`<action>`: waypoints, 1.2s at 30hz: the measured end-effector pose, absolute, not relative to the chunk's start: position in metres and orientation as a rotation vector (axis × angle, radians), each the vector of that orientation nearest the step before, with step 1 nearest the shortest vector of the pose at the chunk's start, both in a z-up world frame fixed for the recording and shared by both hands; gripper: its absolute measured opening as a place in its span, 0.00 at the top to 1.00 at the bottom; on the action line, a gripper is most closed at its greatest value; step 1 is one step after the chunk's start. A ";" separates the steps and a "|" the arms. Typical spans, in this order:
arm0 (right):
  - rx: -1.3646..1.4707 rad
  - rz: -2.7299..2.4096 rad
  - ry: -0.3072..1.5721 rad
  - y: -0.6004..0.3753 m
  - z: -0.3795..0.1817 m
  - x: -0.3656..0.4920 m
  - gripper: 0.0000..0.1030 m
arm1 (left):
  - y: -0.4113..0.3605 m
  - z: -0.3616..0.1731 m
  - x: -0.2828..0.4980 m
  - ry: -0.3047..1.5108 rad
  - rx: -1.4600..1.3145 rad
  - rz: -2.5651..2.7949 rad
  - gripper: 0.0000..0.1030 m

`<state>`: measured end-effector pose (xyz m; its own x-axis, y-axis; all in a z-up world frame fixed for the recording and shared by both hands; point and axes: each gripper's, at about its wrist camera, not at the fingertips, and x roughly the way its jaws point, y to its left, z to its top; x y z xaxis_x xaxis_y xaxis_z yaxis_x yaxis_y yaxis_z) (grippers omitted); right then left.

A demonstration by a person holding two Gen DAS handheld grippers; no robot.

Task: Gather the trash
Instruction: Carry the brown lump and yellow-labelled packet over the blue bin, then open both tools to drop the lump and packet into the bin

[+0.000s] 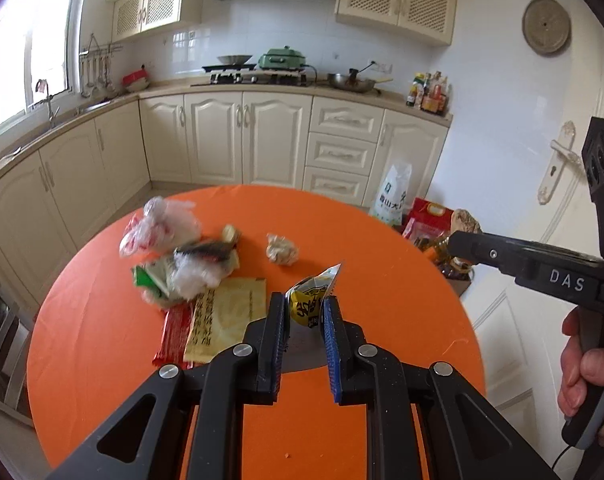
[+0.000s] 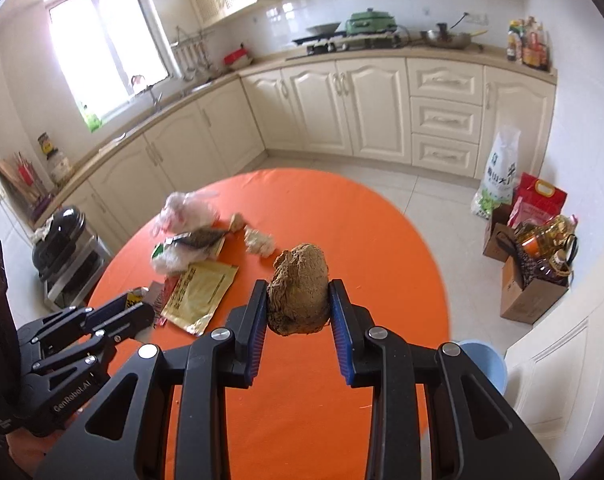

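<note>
Yellow wrapper clamped in raised left hand-held gripper.

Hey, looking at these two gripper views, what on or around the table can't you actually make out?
- Left wrist view: the lower part of the yellow packet is hidden between the left gripper fingers.
- Both views: the plastic bag pile is motion-blurred, its contents unreadable.
- Right wrist view: the blue container is partly hidden by the orange table and the right gripper, which holds the brown lump.
</note>
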<state>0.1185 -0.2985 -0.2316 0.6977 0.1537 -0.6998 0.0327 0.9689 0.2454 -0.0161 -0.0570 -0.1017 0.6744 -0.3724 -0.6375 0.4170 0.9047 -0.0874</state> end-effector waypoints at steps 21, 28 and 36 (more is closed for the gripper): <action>0.322 -0.292 0.662 -0.494 -0.191 0.042 0.71 | -0.237 -0.054 -0.019 0.592 0.115 -0.799 0.86; 0.426 -0.358 0.783 -0.563 -0.268 0.043 0.71 | -0.316 -0.110 0.021 0.750 0.185 -0.888 0.86; 0.565 -0.377 0.944 -0.617 -0.375 0.060 0.71 | -0.399 -0.199 0.084 0.964 0.267 -0.884 0.86</action>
